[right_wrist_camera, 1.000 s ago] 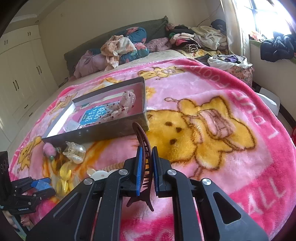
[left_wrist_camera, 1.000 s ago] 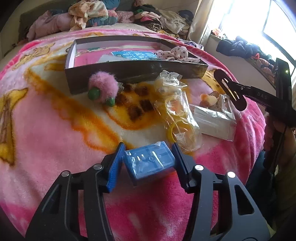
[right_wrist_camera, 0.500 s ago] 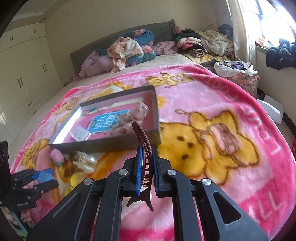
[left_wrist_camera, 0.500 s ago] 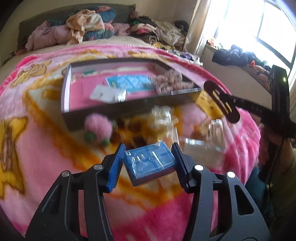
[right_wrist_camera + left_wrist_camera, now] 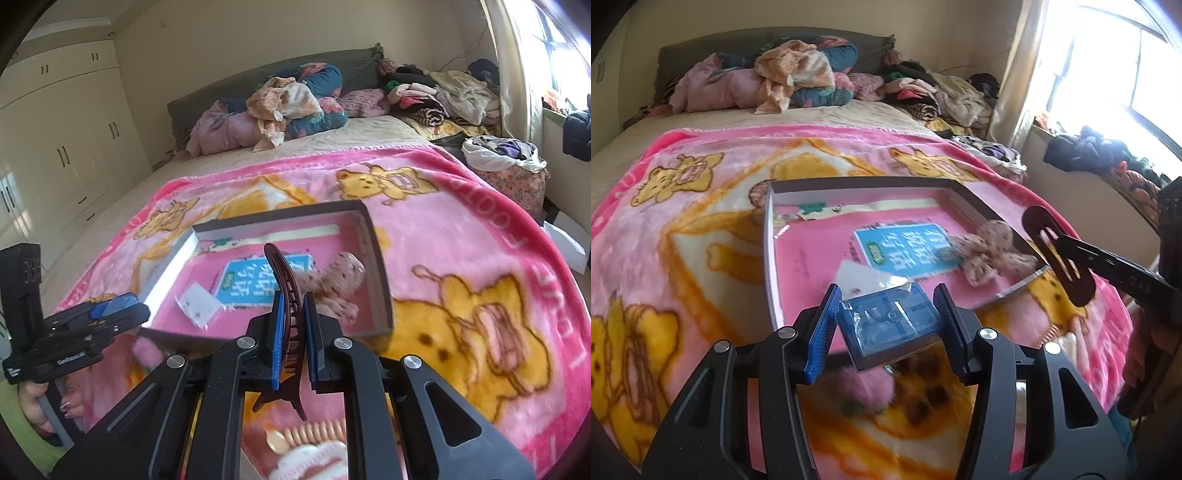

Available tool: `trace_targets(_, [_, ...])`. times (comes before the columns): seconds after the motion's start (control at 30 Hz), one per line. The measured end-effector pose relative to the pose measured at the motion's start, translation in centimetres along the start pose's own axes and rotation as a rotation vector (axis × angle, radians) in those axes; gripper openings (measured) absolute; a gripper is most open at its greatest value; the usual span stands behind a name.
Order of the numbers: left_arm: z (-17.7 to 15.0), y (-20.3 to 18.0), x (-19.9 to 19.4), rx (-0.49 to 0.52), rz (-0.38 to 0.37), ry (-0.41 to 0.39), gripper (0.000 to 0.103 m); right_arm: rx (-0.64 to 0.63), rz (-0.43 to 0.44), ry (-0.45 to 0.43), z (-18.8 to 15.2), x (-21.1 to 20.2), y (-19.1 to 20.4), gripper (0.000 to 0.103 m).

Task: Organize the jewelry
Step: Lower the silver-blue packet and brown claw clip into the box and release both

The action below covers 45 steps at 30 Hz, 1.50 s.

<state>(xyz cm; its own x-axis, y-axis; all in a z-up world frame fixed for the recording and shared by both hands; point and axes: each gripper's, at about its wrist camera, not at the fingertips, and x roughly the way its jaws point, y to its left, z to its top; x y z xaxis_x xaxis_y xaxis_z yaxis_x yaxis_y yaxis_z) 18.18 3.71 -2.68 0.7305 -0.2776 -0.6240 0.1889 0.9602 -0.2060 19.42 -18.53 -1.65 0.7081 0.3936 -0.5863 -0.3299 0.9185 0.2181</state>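
Left gripper: pinching blue packet. Right gripper: clamping maroon hair claw. Box: holds scrunchie, earring card. Pompom, beaded clip remain outside.

Black tongs with blue pads, silver screws, green sleeve

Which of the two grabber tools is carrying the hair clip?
The right gripper: its jaws pinch a dark brown toothed hair clip. The left gripper holds a small blue box instead.
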Motion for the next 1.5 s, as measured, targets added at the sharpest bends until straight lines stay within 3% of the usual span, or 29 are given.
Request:
trace_targets(0.23, [1.9, 0.6, 1.9, -0.035, -0.016, 0.006, 0.043, -0.012, -0.006, 0.012, 1.8, 1.9, 0.1, 0.01])
trace_targets(0.6, [3.7, -2.1, 5.7, -0.008, -0.055, 0.047, 0.043, -0.011, -0.051, 0.037, 3.3, 4.5, -1.5, 0.01])
trace_targets(1.13, [2.9, -4.2, 9.8, 0.015, -0.07, 0.148, 0.043, 0.058, -0.07, 0.115, 2.6, 8.3, -5.1, 0.011])
trace_targets(1.5, [2.1, -4.6, 10.8, 0.025, -0.057, 0.175, 0.043, 0.087, -0.058, 0.128, 1.6, 8.6, -5.6, 0.011])
